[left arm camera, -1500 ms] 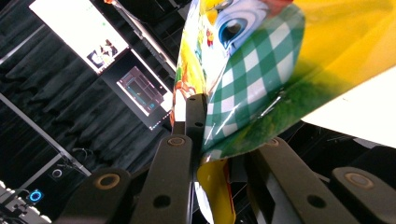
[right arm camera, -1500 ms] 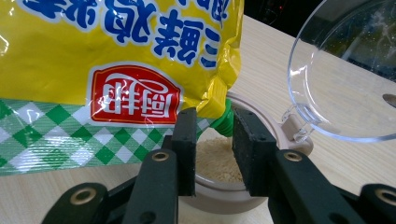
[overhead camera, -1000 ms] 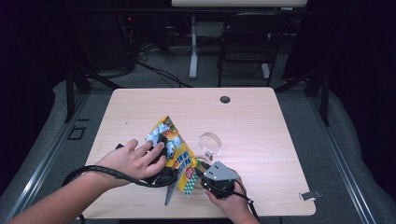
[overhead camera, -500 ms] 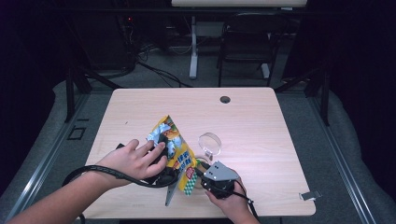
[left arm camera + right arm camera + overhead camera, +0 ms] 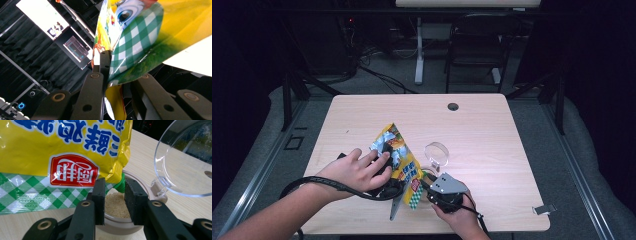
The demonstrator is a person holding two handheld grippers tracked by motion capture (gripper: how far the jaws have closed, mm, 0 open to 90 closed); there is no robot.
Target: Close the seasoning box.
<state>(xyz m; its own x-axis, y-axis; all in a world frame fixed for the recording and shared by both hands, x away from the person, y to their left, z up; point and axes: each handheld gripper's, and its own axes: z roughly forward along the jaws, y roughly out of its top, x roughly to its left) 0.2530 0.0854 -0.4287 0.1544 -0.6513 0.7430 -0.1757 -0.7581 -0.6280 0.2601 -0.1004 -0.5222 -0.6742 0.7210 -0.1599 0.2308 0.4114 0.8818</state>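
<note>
A yellow snack-style bag [image 5: 399, 155] with a green checked band is held tilted over the front middle of the table. My left gripper [image 5: 394, 187] lies under the person's left hand, shut on the bag [image 5: 140, 37], whose edge runs between the jaws of the left gripper [image 5: 117, 72]. The bag's corner [image 5: 62, 150] ends in a green spout [image 5: 121, 186] over a small beige jar [image 5: 117, 226] of pale granules. The jar's clear lid [image 5: 185, 162] stands flipped open [image 5: 437, 152]. My right gripper [image 5: 115, 195] holds the jar's near side, seen in the high view [image 5: 432, 184].
The light wood table [image 5: 512, 150] has a dark cable hole [image 5: 453, 106] at the back. A small metal clip [image 5: 543, 210] lies near the front right corner. The left gripper's cable [image 5: 312, 182] loops over the forearm. Chairs and desk legs stand beyond the table.
</note>
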